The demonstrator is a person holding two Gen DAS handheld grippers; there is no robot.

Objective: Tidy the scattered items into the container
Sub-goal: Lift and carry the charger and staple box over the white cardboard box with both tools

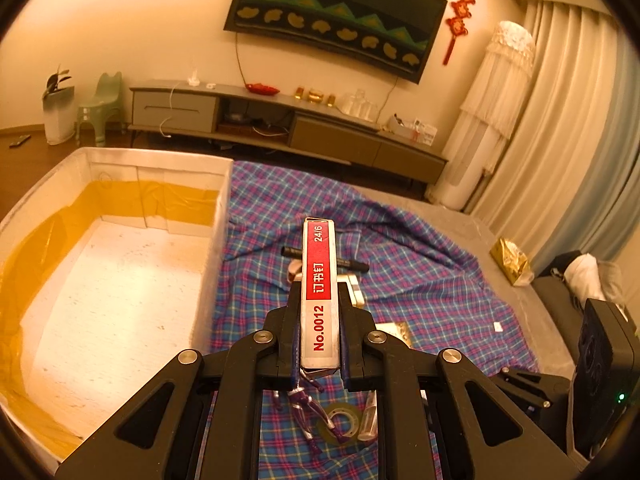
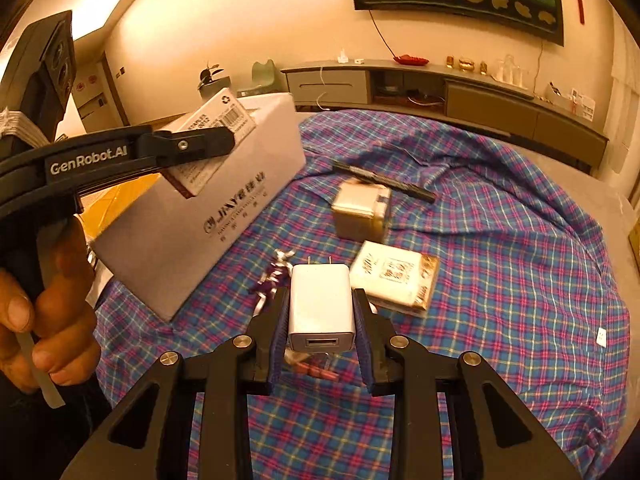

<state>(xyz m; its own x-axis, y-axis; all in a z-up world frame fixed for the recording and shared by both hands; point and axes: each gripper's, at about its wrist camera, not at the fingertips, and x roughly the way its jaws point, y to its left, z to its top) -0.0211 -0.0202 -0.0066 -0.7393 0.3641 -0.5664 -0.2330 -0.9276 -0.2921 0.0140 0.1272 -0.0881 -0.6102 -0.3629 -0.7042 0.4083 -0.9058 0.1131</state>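
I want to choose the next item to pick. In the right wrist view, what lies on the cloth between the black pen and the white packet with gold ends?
In the right wrist view, a small cream-and-gold box lies between the black pen and the white packet.

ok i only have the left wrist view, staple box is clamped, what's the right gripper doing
Observer: The right gripper is shut on a white USB charger, prongs pointing away.
Operator: anything still on the cloth near it
Observer: A cream packet with gold ends lies just right of the charger.
Operator: and the container from that side
Observer: The white box shows printed lettering on its outer wall; the left gripper holds the staple box in front of it.
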